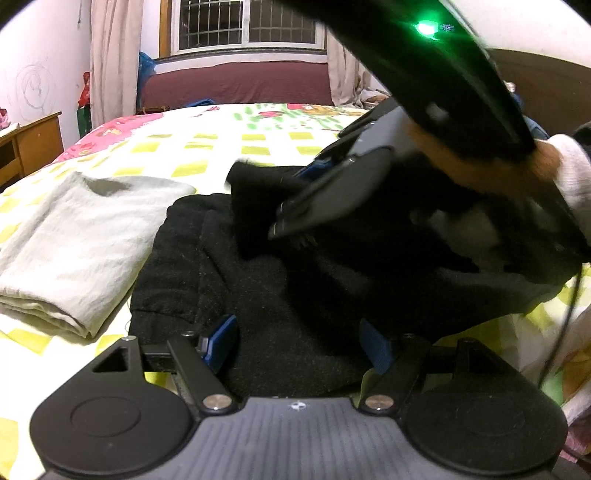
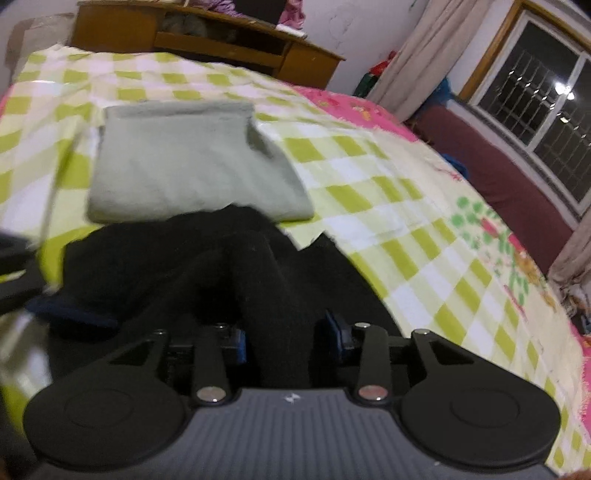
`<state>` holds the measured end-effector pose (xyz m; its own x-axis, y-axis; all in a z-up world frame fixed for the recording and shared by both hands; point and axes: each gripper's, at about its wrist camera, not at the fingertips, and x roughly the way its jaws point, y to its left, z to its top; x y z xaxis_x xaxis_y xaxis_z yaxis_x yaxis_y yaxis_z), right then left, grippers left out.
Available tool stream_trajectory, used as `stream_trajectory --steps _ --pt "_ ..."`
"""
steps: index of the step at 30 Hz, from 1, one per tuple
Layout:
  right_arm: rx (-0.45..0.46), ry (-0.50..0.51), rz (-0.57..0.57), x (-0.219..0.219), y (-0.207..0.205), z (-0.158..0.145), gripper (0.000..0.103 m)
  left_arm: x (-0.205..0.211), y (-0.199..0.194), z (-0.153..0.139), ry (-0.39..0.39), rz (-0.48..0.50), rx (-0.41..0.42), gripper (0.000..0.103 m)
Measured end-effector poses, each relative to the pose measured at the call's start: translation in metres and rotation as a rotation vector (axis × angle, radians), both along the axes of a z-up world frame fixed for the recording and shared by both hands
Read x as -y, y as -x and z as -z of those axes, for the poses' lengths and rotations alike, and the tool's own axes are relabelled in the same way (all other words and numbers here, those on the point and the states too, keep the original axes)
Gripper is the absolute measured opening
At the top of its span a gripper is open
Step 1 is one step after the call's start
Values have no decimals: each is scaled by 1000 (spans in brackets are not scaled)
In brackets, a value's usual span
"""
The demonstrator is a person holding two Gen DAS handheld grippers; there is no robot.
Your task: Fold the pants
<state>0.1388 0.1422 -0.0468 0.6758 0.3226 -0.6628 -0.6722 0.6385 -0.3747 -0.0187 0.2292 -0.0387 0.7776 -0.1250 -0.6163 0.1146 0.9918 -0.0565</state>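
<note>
i am working at a bed (image 2: 388, 173) spread with a green-and-white checked sheet, and the black pants (image 1: 236, 266) are lying bunched on it right in front of me. my left gripper (image 1: 299, 343) is hovering low over the near edge of the pants with its blue pads spread wide; the black cloth is lying between them, but the pads are not pressing on it. my right gripper (image 2: 288, 339) is pinching a raised ridge of the same black cloth, which is running up between its two blue pads and filling the narrow gap there.

in the left wrist view my right gripper is crossing in from the upper right, blurred, with my hand (image 1: 543, 162) behind it in a white sleeve, and it is covering much of the far side of the pants. a green light (image 1: 424, 27) is glowing on a dark body at the top of that view.

just beside the pants, on the sheet, a folded pale grey-green garment (image 2: 192, 166) is lying flat; its near edge is almost touching the black cloth. beyond the bed a wooden desk (image 2: 221, 40) is standing against the wall, a dark red bench or couch (image 1: 236, 83) is sitting under a barred window (image 1: 247, 22), and cream curtains (image 1: 114, 59) are hanging next to it.
</note>
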Motion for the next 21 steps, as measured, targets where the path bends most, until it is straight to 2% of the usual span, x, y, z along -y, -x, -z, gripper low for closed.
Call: stream_trajectory --steps 1,6,8,10,15,18,21 --pt "-54 -51 40 5 -8 -5 9 -1 0 0 4 -1 1 86" --pt "-407 -459 243 55 -45 -42 8 -2 -1 1 9 2 8 86" --pt "-429 -518 249 61 -42 -57 9 -2 -2 3 9 3 8 86" --pt "-444 -537 223 57 -34 -66 9 -2 -2 3 9 1 8 87" --pt "-469 -542 153 40 -18 -67 9 -4 0 5 8 -14 5 90" --pt "-486 -577 131 35 -15 -70 9 -5 0 9 0 -12 -2 91" --pt "-478 -637 137 40 -21 -87 9 -7 -5 13 7 -6 -22 91"
